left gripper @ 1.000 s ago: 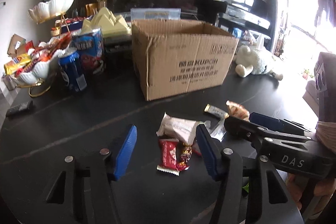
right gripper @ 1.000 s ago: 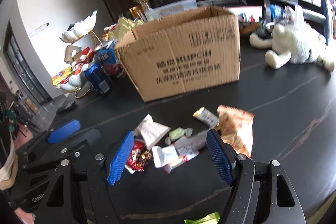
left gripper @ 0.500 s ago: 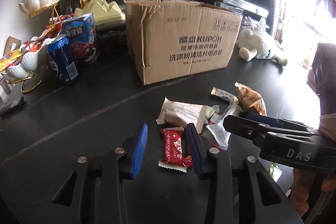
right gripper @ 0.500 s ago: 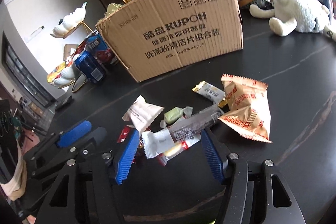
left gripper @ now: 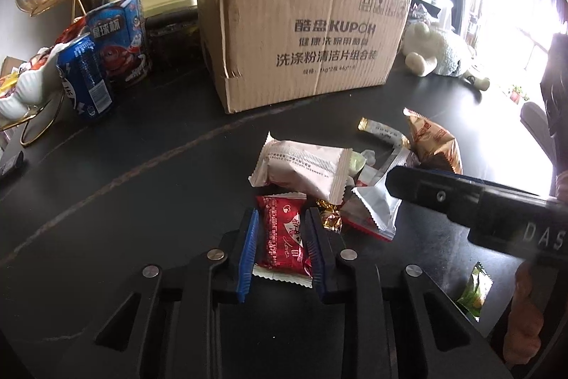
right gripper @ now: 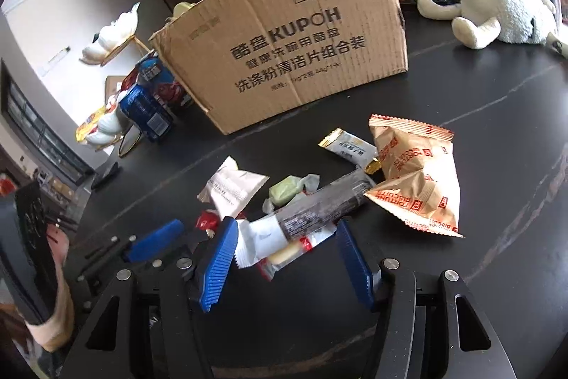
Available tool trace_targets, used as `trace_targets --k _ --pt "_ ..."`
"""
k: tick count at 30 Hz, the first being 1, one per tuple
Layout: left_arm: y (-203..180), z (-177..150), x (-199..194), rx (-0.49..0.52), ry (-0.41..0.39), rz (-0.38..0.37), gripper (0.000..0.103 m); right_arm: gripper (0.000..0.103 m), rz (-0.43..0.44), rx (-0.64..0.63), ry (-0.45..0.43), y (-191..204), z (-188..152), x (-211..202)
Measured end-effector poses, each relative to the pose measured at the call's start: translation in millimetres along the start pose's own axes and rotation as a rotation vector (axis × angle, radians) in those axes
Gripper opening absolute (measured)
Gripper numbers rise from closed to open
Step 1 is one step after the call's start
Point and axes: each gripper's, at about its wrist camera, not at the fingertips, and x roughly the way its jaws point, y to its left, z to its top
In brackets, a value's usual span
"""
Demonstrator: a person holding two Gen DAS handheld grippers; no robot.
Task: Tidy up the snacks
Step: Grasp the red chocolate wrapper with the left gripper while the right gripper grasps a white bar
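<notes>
A pile of snacks lies on the black table in front of an open cardboard box, which also shows in the right wrist view. My left gripper is shut on a red snack packet. A pale pink packet lies just beyond it. My right gripper is open, with its fingers on either side of a long dark-and-white wrapper. An orange biscuit bag, a green candy and a small white-and-gold packet lie close by.
A blue can, a blue snack carton and white shell-shaped dishes stand at the left. A white plush toy lies at the right rear. A green packet lies near the front right edge.
Both grippers have moved down and forward onto the pile. My left gripper's jaws have closed from wide open onto the red packet. My right gripper's jaws have come around the long wrapper.
</notes>
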Motion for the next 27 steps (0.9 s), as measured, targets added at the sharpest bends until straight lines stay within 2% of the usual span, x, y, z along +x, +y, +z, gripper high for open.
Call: trace_targets --k 9,12,15,18,22,27 --pt "4.3 0.0 8.6 -0.038 0.029 -0.029 0.021 0.059 -0.008 0.053 0.0 -7.3 5.2 9.2" --pt "5.3 1.4 0.6 -0.048 -0.007 -0.015 0.021 0.059 -0.022 0.079 -0.007 -11.5 8.5 11.8" --pt "3.5 4.1 -13.1 -0.033 -0.076 0.014 0.021 0.059 -0.048 0.097 -0.011 -13.9 10.5 15.2" --pt "4.6 6.3 -19.0 -0.03 -0.103 0.026 0.021 0.051 -0.075 0.097 -0.005 -13.3 12.1 19.7" --pt "11.1 8.5 -18.3 -0.069 -0.09 -0.005 0.021 0.049 -0.127 0.049 -0.006 -6.2 12.7 24.6" --pt "16.5 9.0 -14.0 -0.099 -0.072 -0.013 0.021 0.041 -0.181 -0.017 0.013 5.9 16.0 33.0"
